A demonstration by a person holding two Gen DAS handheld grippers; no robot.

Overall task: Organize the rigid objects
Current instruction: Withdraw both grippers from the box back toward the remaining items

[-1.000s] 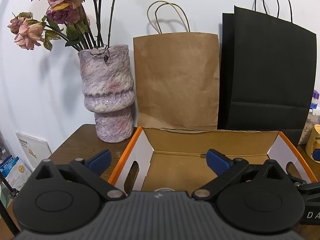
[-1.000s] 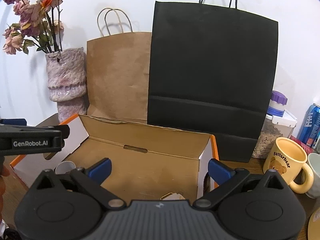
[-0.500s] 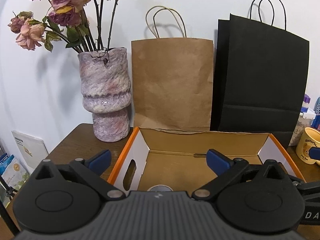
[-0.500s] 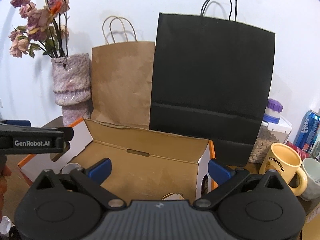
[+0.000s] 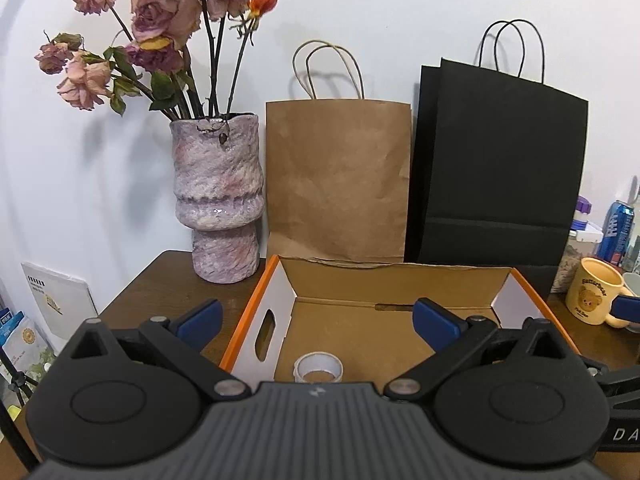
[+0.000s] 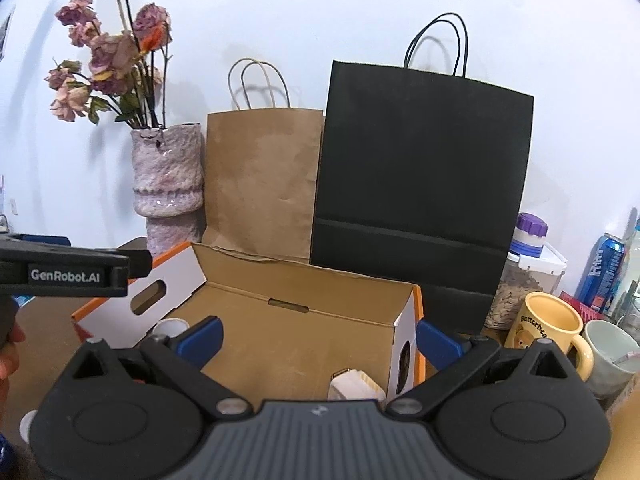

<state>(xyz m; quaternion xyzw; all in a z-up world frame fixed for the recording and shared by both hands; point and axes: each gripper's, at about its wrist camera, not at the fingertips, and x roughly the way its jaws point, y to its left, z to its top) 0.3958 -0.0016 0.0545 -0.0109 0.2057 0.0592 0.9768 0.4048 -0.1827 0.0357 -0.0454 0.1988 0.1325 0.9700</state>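
Hovering over the box (image 5: pixel 400 280) on the desk (image 5: pixel 160 280): left claw (image 5: pixel 316 318) and right claw (image 6: pixel 318 336) both apart, holding nothing; tape (image 5: pixel 318 366) and a pale item (image 6: pixel 356 386) lying inside; next, likely reaching for mug (image 6: pixel 548 332), gripping its wall squarely.

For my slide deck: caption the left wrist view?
Open left gripper above an orange-edged cardboard box holding a tape roll, beside a vase of dried roses.
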